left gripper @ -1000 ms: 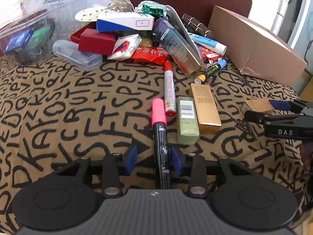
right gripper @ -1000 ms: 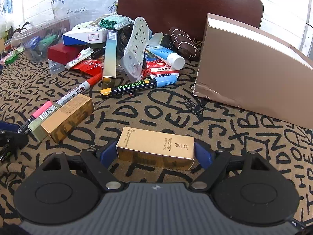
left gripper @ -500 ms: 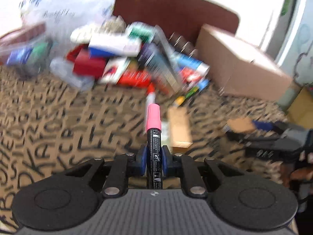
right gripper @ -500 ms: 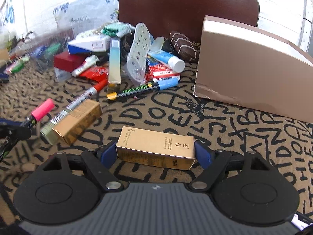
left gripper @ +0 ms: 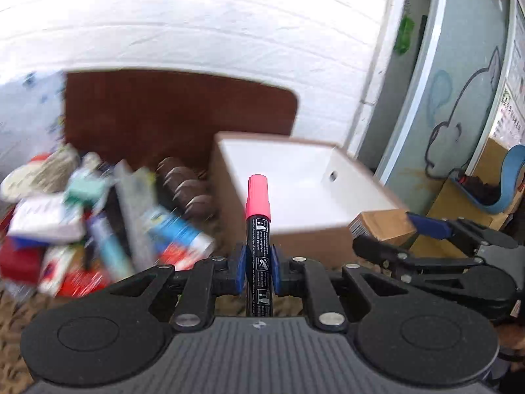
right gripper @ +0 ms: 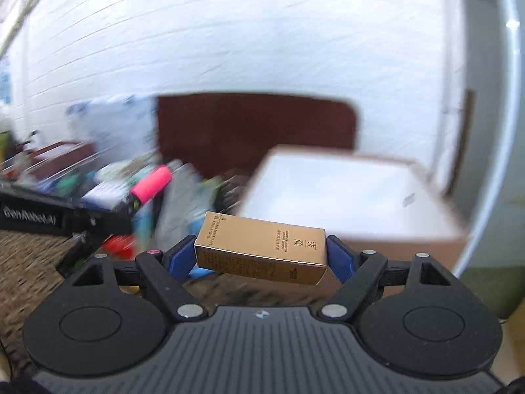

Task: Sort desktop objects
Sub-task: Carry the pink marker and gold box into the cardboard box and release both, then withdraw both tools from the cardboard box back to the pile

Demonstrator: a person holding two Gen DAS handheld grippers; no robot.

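aloft, left gripper (left gripper: 258, 264) pinching slim pink-capped marker (left gripper: 258, 229), right gripper (right gripper: 261, 254) pinching glossy gold carton (right gripper: 262, 251)

Marker (left gripper: 258, 249): smooth plastic, glossy black barrel, matt pink cap. Gold box (right gripper: 262, 251): metallic-sheen card, smooth. Storage box (left gripper: 305, 193) at 12 o'clock: brown card outside, matt white inside. Fingers (left gripper: 241, 271): matt blue pads on black plastic.

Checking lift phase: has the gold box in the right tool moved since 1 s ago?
Yes. The gold box has risen off the patterned cloth and now sits level with the open carton.
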